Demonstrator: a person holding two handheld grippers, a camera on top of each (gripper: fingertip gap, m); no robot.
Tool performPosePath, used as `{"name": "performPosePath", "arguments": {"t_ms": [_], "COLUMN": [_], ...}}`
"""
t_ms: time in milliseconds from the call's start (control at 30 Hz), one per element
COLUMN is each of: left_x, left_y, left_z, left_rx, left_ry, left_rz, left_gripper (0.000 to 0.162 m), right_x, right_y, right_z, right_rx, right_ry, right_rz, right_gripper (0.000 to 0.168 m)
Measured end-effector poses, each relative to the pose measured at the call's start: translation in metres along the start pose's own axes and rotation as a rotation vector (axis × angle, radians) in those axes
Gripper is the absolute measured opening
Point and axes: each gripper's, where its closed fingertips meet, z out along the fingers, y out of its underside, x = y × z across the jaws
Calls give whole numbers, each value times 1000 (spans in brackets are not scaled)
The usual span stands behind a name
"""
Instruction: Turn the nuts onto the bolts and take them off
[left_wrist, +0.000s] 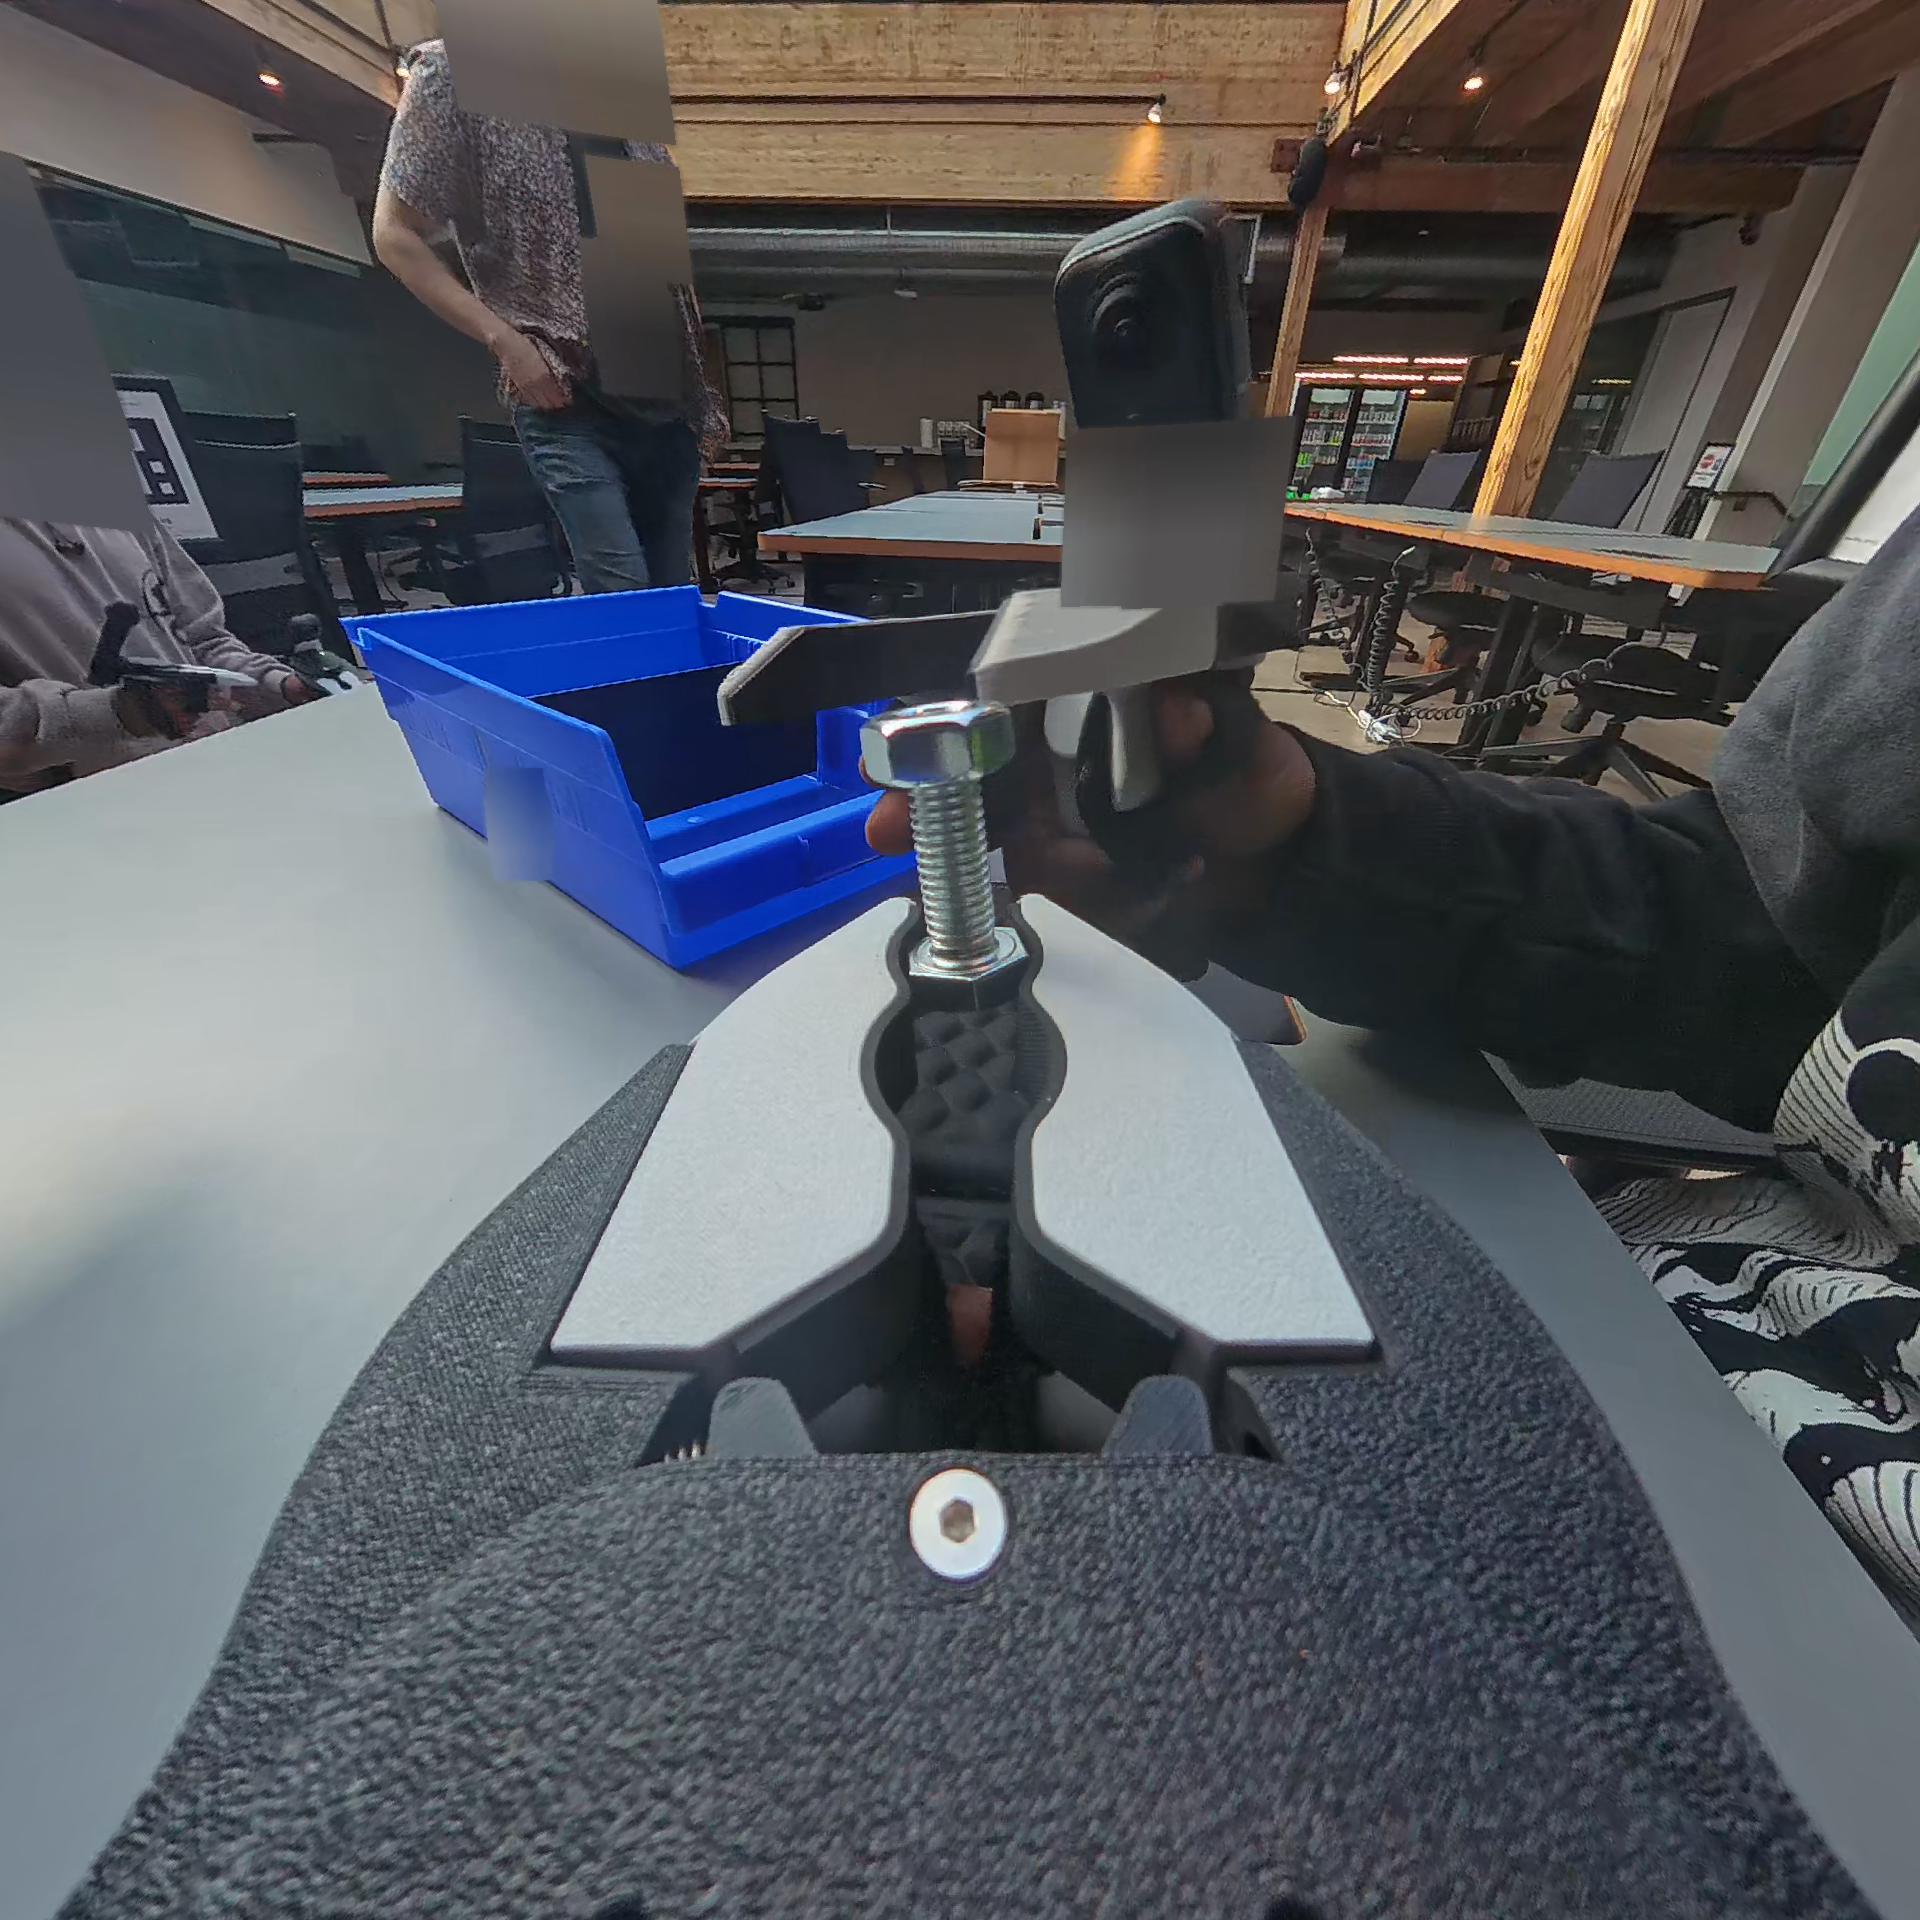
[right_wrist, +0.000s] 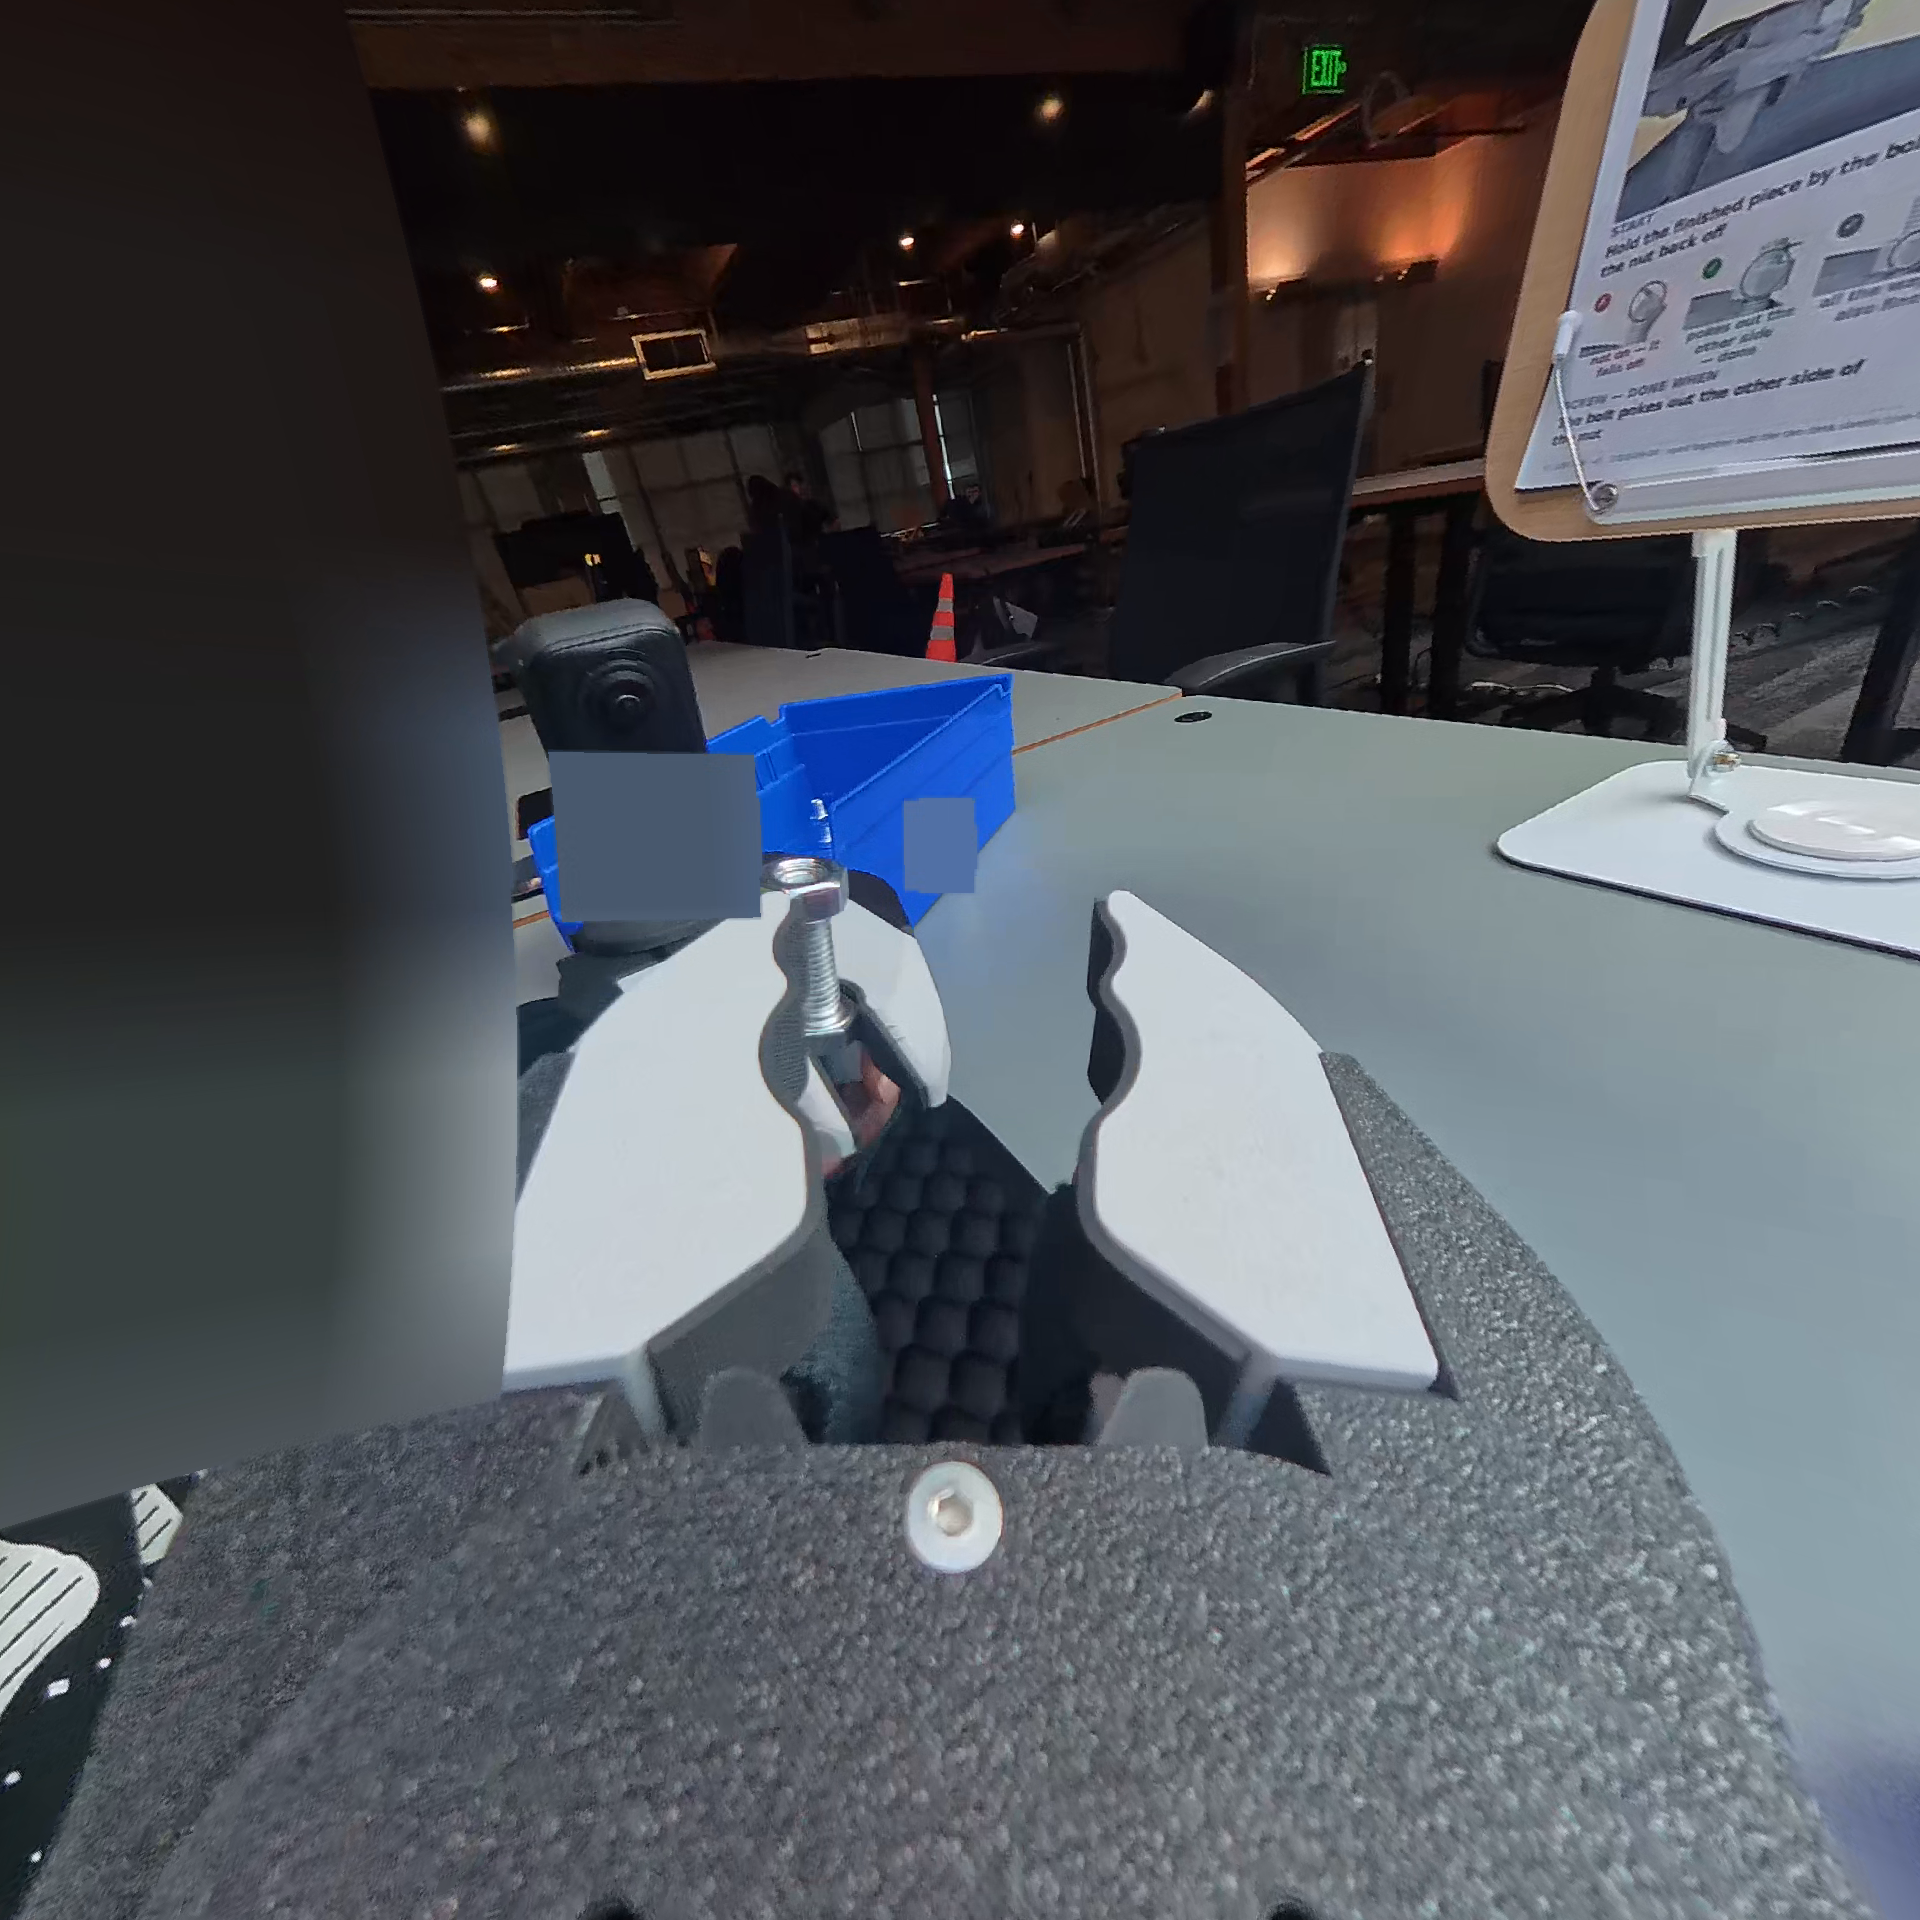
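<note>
We see the left hand-held gripper (left_wrist: 961, 961) pinching a silver threaded steel bolt (left_wrist: 951, 862) upright by its lower end, beside a thin silver hexagonal nut (left_wrist: 968, 961) on the thread; the hex head is on top. The right hand-held gripper (right_wrist: 1023, 982) has its 2 pale fingers (right_wrist: 1226, 1122) spread, holding nothing, just right of the bolt. A blue plastic bin (left_wrist: 623, 727) sits farther off on the grey bench (left_wrist: 229, 935).

Open grey table (left_wrist: 260, 987) leftward, blue bin (left_wrist: 623, 748) just beyond bolt (left_wrist: 951, 852).
</note>
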Motion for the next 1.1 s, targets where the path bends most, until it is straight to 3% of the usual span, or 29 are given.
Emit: {"name": "performPosePath", "arguments": {"t_ms": [200,367,733,900,1100], "left_x": [0,2,1,1,0], "left_y": [1,2,1,0,1], "left_z": [0,1,1,0,1], "left_rx": [-4,-12,-5,-3,-4], "left_ry": [0,6,5,5,4], "left_rz": [3,13,5,5,4], "left_gripper": [14,14,14,14,14], "right_x": [-15,-13,-3,7,-5], "right_y": [5,10,6,6,3], "right_z": [26,37,14,1,6], "right_rx": [-27,-56,-37,-30,-1], "right_ry": [-51,-41,-8,34,-30], "right_rz": [-9,-27,-27,-28,-15], "right_gripper": [67,66,68,59,65]}}
